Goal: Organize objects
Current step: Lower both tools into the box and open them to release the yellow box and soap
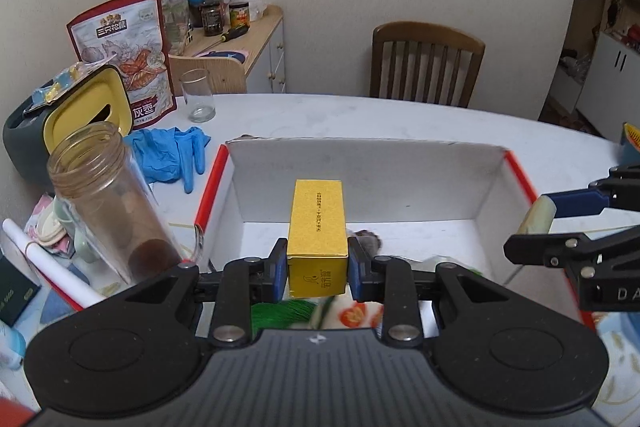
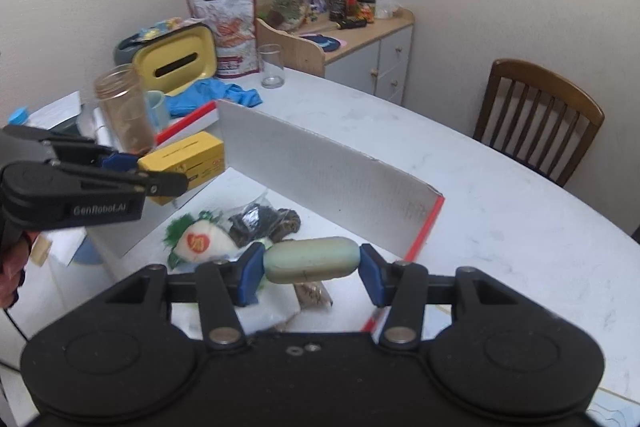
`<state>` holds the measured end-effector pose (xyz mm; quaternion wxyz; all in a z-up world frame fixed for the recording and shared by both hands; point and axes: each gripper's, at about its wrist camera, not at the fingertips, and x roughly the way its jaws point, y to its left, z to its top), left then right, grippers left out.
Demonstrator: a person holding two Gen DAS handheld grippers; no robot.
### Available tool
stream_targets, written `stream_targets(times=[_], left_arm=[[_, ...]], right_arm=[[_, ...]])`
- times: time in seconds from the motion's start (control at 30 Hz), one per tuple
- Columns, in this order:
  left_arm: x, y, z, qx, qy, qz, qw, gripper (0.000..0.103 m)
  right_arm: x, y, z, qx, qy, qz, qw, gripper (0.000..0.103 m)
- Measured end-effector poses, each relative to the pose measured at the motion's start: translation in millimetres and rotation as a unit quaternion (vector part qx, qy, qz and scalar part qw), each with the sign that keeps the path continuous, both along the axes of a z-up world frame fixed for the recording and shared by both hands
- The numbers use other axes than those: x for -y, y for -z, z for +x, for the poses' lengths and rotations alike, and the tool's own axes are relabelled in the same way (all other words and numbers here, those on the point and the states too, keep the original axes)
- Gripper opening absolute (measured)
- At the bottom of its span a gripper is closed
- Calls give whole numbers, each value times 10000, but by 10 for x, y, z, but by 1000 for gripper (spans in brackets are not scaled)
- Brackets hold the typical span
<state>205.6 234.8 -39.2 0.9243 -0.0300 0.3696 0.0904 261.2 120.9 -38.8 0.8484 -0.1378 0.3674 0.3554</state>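
My left gripper [image 1: 318, 269] is shut on a long yellow box [image 1: 318, 227] and holds it above the open white cardboard box with red edges [image 1: 360, 171]. The same yellow box [image 2: 188, 159] and left gripper [image 2: 160, 179] show at the left of the right wrist view. My right gripper [image 2: 310, 273] is shut on a pale green oblong case [image 2: 310, 259], held over the box's near right corner; it also shows at the right of the left wrist view [image 1: 538, 221]. In the box lie a white and green plush [image 2: 200, 241] and dark packets [image 2: 256, 219].
A clear plastic jar [image 1: 108, 203] stands left of the box. Behind it are blue gloves [image 1: 172, 155], a yellow-lidded bin [image 1: 86, 111], a snack bag [image 1: 124, 55] and a glass [image 1: 197, 95]. A wooden chair [image 1: 426, 65] and a side cabinet [image 2: 360, 47] stand beyond the table.
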Motion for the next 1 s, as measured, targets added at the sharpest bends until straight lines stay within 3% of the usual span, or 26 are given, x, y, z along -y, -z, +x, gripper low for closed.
stream_targets(times=[0.5,0.83,1.0], left_arm=[[-211,356,512,-849,83,81,9963,28],[-250,519,726,-1358,124,37,9906,29],[-237,512,772,-1426,208,62,9895,29]], right_arm=[[-600,385,436,-414,260,-543,9973,49],[-759,583,521,-738,276,-775,9939,49],[-791,607,527,-821,219,-836,9929,49]])
